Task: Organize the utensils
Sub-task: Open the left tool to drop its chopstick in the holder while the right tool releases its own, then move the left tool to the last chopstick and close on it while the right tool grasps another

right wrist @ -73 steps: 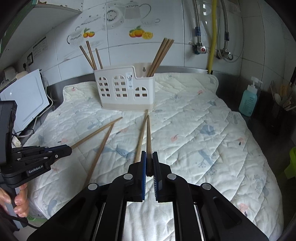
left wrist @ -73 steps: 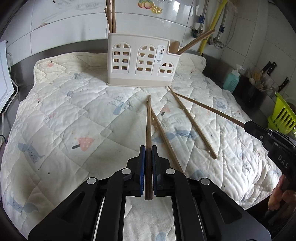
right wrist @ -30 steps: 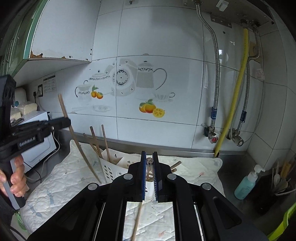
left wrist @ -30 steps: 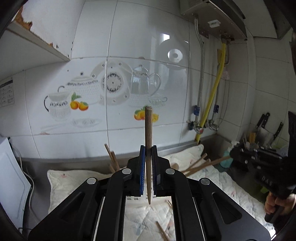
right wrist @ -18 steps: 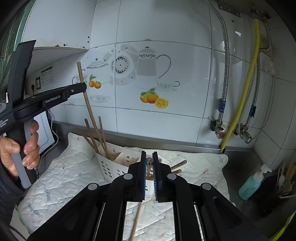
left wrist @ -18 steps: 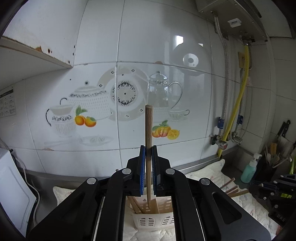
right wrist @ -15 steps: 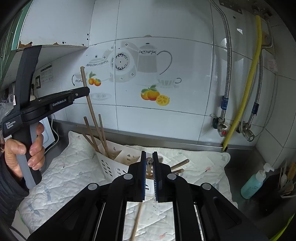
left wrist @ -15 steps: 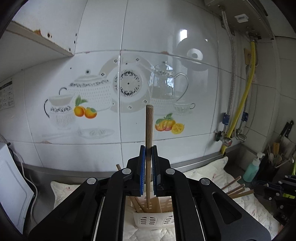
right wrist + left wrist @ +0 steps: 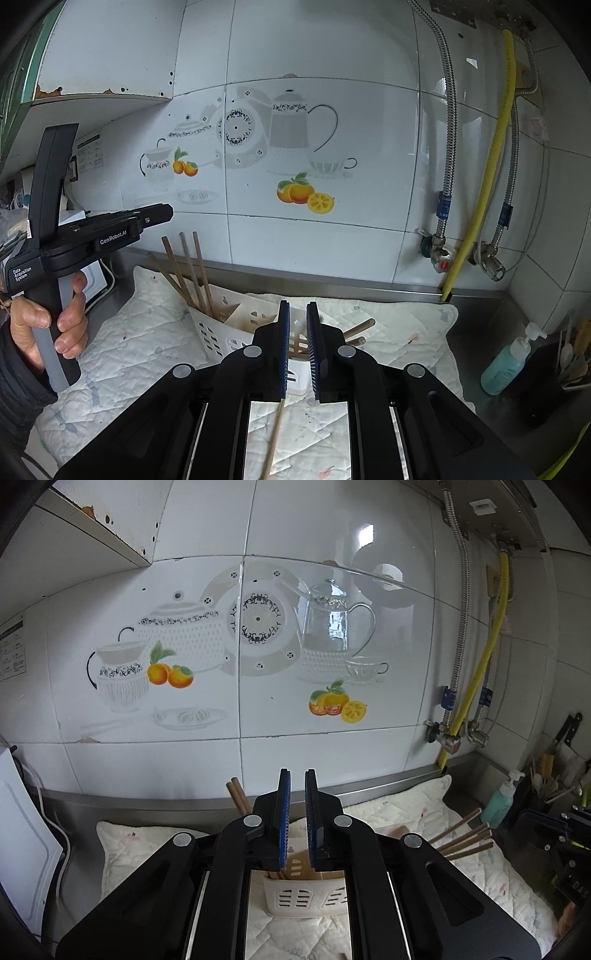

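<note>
Chopsticks (image 9: 192,273) stand in the holder (image 9: 236,332) at lower centre; both my left tool (image 9: 297,819) and right tool (image 9: 297,343) gape empty. Next, I judge, fetch the chopstick (image 9: 273,439) lying on the quilt.

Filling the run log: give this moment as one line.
left hand-held gripper: narrow gap, empty | right hand-held gripper: just opened, empty | holder: chopsticks standing inside
</note>
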Demonstrator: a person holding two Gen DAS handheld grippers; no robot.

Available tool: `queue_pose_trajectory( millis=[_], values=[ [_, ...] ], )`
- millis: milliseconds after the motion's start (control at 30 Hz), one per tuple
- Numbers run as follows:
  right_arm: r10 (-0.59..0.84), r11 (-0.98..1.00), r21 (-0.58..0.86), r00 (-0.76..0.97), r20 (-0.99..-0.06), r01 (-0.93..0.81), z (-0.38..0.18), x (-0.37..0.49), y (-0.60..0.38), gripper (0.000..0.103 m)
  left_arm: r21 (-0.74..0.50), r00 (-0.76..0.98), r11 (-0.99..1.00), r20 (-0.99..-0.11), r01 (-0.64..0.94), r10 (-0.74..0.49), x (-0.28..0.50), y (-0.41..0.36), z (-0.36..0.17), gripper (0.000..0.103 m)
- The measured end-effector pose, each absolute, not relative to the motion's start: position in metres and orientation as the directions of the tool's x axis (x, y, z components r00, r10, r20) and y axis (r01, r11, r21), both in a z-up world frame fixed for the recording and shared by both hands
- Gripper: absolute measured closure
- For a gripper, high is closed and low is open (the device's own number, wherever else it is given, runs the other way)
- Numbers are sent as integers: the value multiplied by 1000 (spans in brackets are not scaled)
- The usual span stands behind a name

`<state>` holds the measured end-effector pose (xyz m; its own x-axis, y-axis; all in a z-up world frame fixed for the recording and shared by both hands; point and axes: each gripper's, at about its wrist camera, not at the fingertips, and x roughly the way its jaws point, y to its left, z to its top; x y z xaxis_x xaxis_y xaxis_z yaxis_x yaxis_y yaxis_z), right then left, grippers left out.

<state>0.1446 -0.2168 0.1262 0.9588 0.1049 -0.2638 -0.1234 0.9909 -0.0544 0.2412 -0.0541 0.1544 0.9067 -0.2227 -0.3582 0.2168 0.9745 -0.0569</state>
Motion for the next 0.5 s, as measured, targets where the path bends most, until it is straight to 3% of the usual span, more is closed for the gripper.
queue_pose_trajectory(
  millis=[500],
  values=[
    [152, 988, 26, 952, -267, -150, 68, 64, -224, 81, -57, 858, 967, -451, 247, -246, 155, -51, 99, 83]
  ],
)
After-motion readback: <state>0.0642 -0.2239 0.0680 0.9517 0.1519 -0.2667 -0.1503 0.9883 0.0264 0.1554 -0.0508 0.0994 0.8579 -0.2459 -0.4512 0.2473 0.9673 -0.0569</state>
